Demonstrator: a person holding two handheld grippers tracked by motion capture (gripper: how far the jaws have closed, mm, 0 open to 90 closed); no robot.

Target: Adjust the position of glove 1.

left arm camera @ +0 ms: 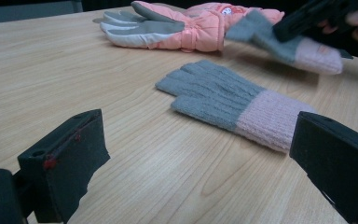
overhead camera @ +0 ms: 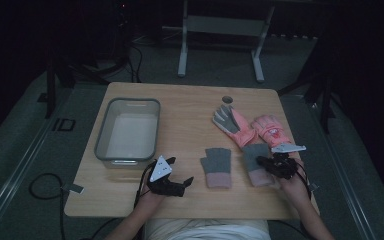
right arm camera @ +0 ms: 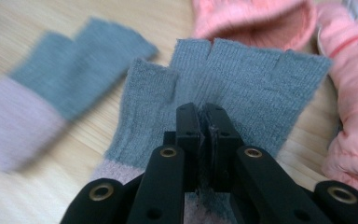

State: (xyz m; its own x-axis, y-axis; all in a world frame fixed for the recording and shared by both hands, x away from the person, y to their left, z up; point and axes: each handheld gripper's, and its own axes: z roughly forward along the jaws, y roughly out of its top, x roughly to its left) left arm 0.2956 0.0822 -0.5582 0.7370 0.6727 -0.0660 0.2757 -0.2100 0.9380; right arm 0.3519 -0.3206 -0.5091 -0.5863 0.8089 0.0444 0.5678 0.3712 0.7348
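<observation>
Grey-and-pink knitted glove is pinched by the right gripper.
Left gripper is held wide open, empty; no writing can be read.

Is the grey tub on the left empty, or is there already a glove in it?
Empty. In the high view the grey tub shows a bare pale bottom; all four gloves lie outside it on the table.

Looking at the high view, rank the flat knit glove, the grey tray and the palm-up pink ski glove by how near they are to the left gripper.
From the left gripper:
1. Grey tray, just beyond it, slightly left. Flat knit glove, just to its right, is too close to call against the tray.
2. Palm-up pink ski glove, farther back on the right.
</observation>
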